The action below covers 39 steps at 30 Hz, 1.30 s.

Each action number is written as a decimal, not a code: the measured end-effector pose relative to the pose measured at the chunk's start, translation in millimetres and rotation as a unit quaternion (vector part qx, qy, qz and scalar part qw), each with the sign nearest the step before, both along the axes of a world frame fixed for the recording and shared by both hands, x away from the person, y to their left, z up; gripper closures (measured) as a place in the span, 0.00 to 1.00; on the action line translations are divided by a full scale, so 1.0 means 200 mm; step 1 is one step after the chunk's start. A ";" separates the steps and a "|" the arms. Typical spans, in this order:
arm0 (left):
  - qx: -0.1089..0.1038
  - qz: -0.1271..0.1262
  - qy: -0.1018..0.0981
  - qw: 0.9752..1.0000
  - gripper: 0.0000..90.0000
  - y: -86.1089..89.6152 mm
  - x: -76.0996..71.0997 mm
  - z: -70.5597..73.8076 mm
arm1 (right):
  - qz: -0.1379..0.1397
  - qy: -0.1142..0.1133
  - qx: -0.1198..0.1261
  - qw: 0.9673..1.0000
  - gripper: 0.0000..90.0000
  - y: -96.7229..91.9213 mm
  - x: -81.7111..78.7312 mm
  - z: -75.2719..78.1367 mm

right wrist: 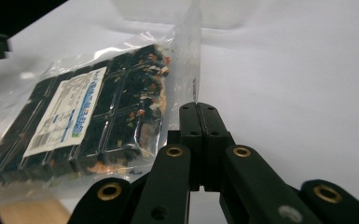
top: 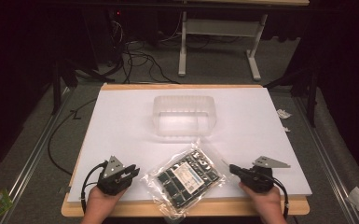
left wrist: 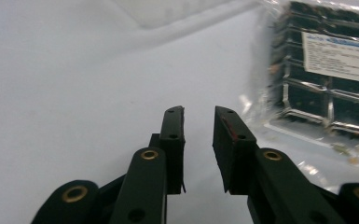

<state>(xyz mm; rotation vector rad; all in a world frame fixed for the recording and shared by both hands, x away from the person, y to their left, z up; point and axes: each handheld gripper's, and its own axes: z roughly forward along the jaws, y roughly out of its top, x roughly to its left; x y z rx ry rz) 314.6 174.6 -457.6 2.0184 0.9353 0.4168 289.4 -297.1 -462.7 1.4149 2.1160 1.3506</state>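
The bag (top: 185,179), clear plastic over a dark sectioned tray with a white label, lies flat near the counter's (top: 121,116) front edge, at about 6 o'clock from the tub (top: 184,115). It sits askew, its long side running from 7 o'clock to 1 o'clock, and its near corner overhangs the wooden front lip. The tub is clear, stands upright toward the middle of the white sheet and is well apart from the bag.

The left gripper (top: 131,172) rests at 9 o'clock of the bag, just beside its edge, held by the left hand (top: 100,203). In the left gripper view (left wrist: 199,126) its jaws are spread a little with bare counter between them; the bag lies off to the 2 o'clock side and the pads do not touch it.

The right gripper (top: 231,168) is at 3 o'clock of the bag, held by the right hand (top: 263,203), with its tips pointing at the bag's side. In the right gripper view (right wrist: 199,106) the jaws are pressed together, and the bag's clear edge flap rises straight out of the seam between their tips, so they are pinching that flap. The tray part of the bag lies at 10 o'clock from those tips.
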 end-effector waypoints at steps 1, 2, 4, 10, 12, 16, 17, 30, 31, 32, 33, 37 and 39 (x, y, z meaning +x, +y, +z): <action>-0.005 0.004 -0.001 1.000 0.82 0.01 0.00 0.00 | 0.000 0.000 0.000 1.000 1.00 0.00 0.00 0.00; -0.011 0.009 -0.006 1.000 0.81 0.01 0.01 0.01 | -0.010 0.002 -0.001 1.000 1.00 -0.03 -0.01 0.00; -0.018 0.016 -0.012 1.000 0.80 0.03 0.02 0.02 | -0.042 0.001 0.003 0.999 1.00 -0.14 -0.01 0.00; -0.021 0.022 -0.014 0.999 0.79 0.04 0.02 0.02 | -0.119 -0.021 -0.014 0.993 1.00 -0.34 0.02 0.02; -0.021 0.020 -0.014 0.999 0.79 0.04 0.01 0.02 | -0.129 -0.018 -0.015 0.991 1.00 -0.37 0.03 0.02; -0.014 0.015 -0.015 1.000 0.78 0.04 0.01 0.02 | -0.127 -0.008 -0.006 0.992 0.98 -0.38 0.05 0.00; -0.012 0.016 -0.015 1.000 0.78 0.04 0.01 0.02 | -0.127 -0.005 -0.001 0.992 0.96 -0.38 0.05 0.00; -0.009 0.018 -0.012 1.000 0.75 0.04 0.01 0.01 | -0.142 0.076 0.057 0.985 0.55 -0.45 0.09 -0.07; -0.009 0.018 -0.012 1.000 0.75 0.04 0.01 0.01 | -0.142 0.078 0.059 0.985 0.54 -0.45 0.09 -0.07; -0.009 0.018 -0.011 1.000 0.75 0.04 0.01 0.01 | -0.139 0.085 0.059 0.985 0.55 -0.44 0.10 -0.08; -0.009 0.019 -0.012 1.000 0.75 0.04 0.01 0.01 | -0.139 0.085 0.059 0.985 0.55 -0.44 0.10 -0.08; -0.007 0.018 -0.013 1.000 0.75 0.05 0.01 0.01 | -0.123 0.089 0.058 0.987 0.65 -0.41 0.10 -0.09; -0.007 0.018 -0.013 1.000 0.75 0.05 0.01 0.01 | -0.116 0.086 0.054 0.988 0.72 -0.39 0.10 -0.10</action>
